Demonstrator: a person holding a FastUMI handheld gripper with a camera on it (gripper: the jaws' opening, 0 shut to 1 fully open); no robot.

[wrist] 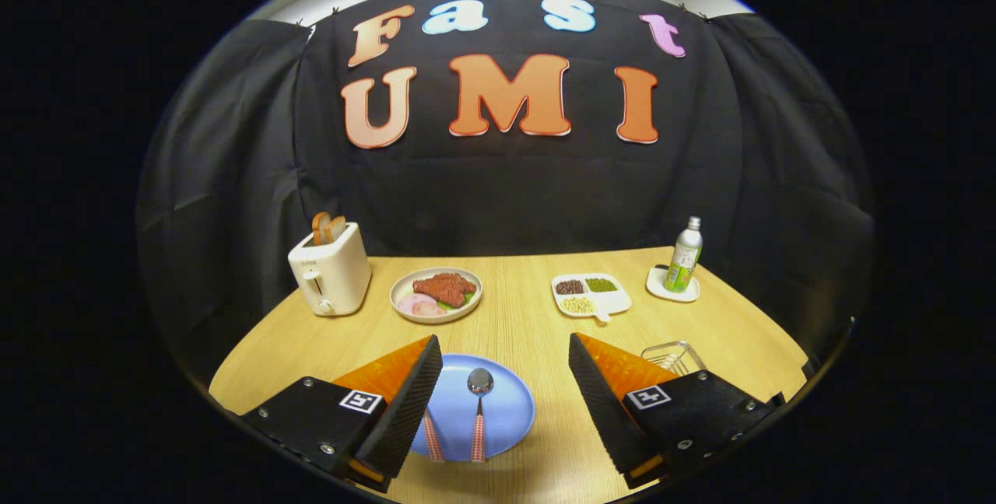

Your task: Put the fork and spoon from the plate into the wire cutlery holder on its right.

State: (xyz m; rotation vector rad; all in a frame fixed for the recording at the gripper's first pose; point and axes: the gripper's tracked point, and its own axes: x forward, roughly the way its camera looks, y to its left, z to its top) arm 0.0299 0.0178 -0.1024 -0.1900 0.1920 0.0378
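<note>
Looking along the gripper, we see its jaws spread wide and holding nothing, one to each side of a blue plate on the wooden tabletop. A spoon lies on the plate between the jaws, bowl pointing away from us, its red checked handle toward us. Just beside it, a second red checked handle, likely the fork, shows at the edge of the left jaw, which hides the rest. To the right of the plate, the wire cutlery holder peeks out just beyond the right jaw. Farther back we find a white toaster with bread in it, a plate of food, a divided white tray of beans, and a green bottle standing on a white coaster.
</note>
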